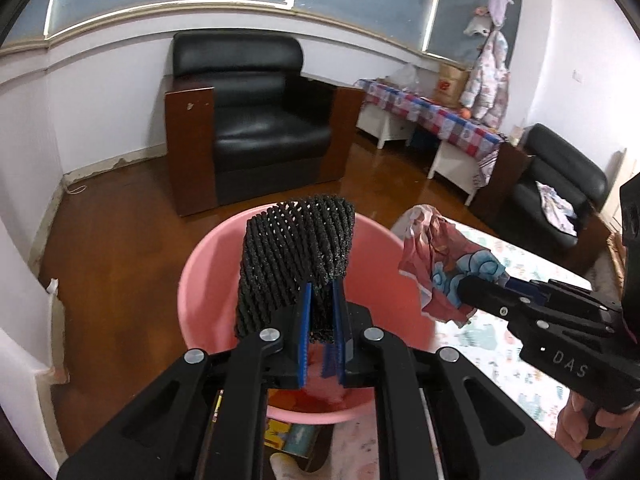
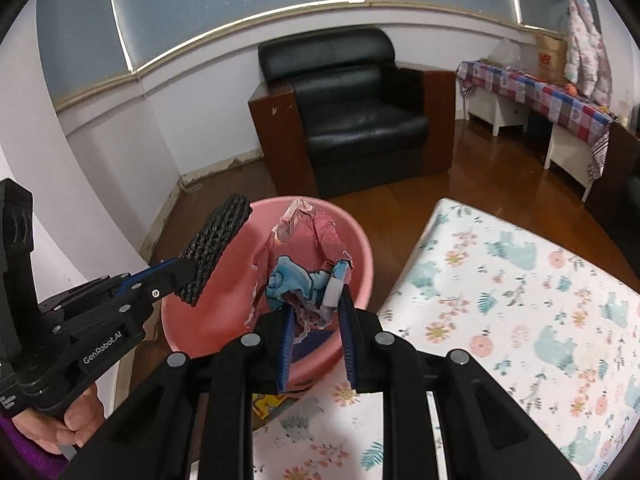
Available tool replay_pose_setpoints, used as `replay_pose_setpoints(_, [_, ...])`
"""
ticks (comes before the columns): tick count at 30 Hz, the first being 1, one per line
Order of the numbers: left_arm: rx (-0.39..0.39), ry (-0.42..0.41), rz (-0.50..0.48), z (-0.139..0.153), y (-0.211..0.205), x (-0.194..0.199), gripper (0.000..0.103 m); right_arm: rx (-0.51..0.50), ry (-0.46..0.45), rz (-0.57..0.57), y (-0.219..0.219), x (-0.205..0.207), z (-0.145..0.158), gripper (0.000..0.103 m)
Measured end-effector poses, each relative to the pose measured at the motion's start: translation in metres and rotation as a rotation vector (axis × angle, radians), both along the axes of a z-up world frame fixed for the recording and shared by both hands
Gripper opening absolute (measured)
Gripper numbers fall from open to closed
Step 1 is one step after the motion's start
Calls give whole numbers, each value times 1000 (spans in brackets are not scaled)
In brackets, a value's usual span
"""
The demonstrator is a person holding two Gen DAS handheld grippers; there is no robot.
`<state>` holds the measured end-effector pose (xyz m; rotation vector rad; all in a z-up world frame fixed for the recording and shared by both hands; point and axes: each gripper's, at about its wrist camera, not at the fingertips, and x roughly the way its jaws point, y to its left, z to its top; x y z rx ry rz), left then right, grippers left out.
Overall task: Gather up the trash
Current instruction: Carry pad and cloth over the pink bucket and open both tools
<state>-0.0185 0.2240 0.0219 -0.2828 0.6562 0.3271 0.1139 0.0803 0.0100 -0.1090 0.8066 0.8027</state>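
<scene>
Left gripper [image 1: 322, 320]: its fingers are clamping the lower edge of a black mesh piece [image 1: 294, 260], which is standing up and arching over just ahead of the fingertips.
Right gripper [image 2: 316, 312]: its fingers are pinching a crumpled printed wrapper [image 2: 306, 268], red and pale blue, which is bunching up directly above the fingertips.
Pink basin [image 1: 200, 280]: it is sitting just beyond and beneath both pairs of fingers, with both held pieces hanging over its open mouth; something reddish seems to be lying at its bottom, though I cannot tell what.
Bed [image 2: 520, 280]: its floral cover is spreading out to the right of the right fingers, touching or just beside the basin's rim.
Armchair [image 2: 360, 120]: it is standing well beyond the basin, against the far wall.
Step in hand: by my reading, both pieces of trash are being carried over the basin for dropping.
Next move: it is probably calling for each pair of fingers to spread while over the basin's middle, so nothing is catching on the rim or falling to the floor.
</scene>
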Motion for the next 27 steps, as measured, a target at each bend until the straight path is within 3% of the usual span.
replay_pose_setpoints(19, [-40,66,94,-28,32,9,10,-84,50,43,46,3,-36,21])
replay_pose_setpoints(23, [-55,63,90,-28,36,9,13,-90,57,46,48,5,-40,22])
replay_pose_setpoints(27, [-43,64,75,-27,33,7,26,-86,57,47,50,6,-41,27])
